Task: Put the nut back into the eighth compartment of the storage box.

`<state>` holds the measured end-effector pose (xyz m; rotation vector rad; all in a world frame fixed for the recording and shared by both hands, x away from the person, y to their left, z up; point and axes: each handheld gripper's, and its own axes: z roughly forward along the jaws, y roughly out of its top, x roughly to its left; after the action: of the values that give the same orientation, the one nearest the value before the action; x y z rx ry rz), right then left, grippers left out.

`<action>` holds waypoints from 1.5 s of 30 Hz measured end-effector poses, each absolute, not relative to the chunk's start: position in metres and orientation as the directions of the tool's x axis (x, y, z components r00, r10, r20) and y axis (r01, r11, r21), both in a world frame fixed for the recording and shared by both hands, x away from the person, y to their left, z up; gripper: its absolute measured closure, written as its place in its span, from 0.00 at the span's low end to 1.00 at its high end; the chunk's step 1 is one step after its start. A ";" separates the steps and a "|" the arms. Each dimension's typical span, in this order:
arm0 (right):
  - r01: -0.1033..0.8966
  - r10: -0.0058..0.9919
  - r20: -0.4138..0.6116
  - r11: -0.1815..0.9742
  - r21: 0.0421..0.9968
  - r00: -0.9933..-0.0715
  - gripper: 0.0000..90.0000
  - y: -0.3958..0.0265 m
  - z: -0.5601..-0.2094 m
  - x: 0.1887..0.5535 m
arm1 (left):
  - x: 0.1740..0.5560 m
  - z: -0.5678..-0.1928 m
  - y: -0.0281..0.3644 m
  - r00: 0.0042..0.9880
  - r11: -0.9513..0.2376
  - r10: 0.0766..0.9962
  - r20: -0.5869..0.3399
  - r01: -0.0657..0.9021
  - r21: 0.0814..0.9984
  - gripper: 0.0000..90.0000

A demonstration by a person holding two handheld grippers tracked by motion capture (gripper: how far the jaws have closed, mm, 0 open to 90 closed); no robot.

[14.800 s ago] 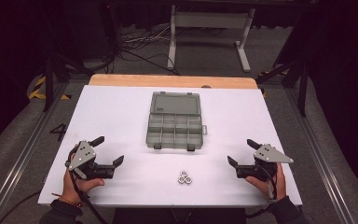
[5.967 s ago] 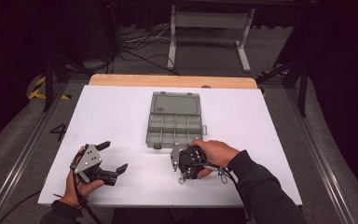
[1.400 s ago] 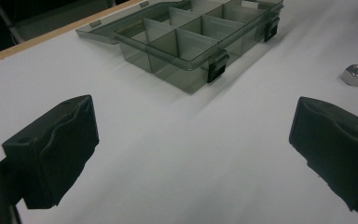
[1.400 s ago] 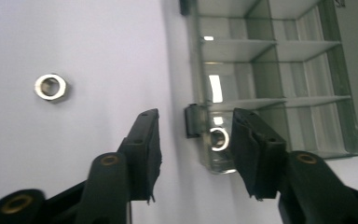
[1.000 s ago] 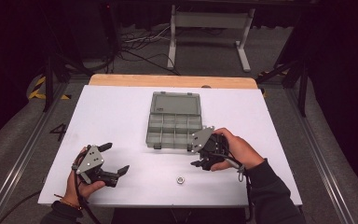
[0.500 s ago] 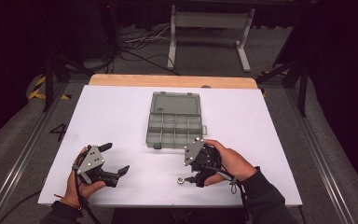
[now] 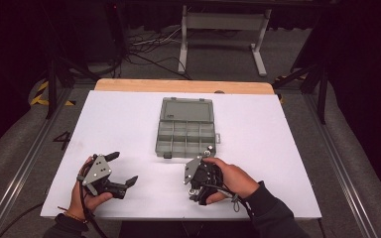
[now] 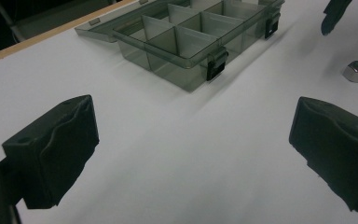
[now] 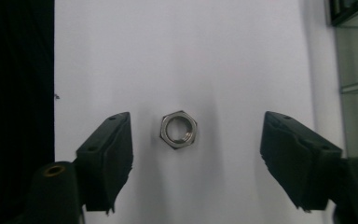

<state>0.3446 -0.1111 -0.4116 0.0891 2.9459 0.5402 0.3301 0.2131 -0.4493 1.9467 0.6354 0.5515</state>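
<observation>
We have the right gripper [image 9: 193,144] poised over the nut [image 9: 178,129], jaws just narrowing but not yet touching it — the nut lies flat on the white table [image 7: 129,124], nearer one jaw than the other. Risk: that nearer pad meets it first and shoves it sideways, or it pops out on closing. Left gripper [image 8: 191,154] rests released, holding nothing. In the high view the right hand [image 7: 228,178] covers the nut; the organiser box [image 7: 186,130] compartments are too small to read.
</observation>
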 end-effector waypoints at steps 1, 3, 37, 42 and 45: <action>0.032 0.081 -0.127 0.936 0.350 -0.989 0.31 -0.110 -0.414 0.344 | 0.330 -0.449 0.213 0.760 -0.385 0.641 0.107 0.198 0.902 0.02; 0.032 0.070 -0.105 0.943 0.330 -0.992 0.37 -0.107 -0.418 0.345 | 0.330 -0.449 0.213 0.761 -0.386 0.640 0.107 0.198 0.901 0.02; 0.079 0.089 -0.016 0.945 0.318 -0.996 0.78 -0.105 -0.425 0.352 | 0.332 -0.450 0.213 0.760 -0.374 0.643 0.096 0.202 0.905 0.03; 0.082 0.096 -0.027 0.940 0.331 -0.995 0.78 -0.106 -0.422 0.353 | 0.329 -0.450 0.215 0.758 -0.386 0.643 0.110 0.197 0.901 0.03; 0.074 0.090 -0.032 0.935 0.347 -0.995 0.78 -0.107 -0.417 0.355 | 0.327 -0.449 0.217 0.746 -0.376 0.656 0.109 0.199 0.905 0.03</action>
<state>0.3555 -0.1072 -0.4166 0.1291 3.0428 0.5434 0.3275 0.2170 -0.4491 1.9334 0.6526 0.5676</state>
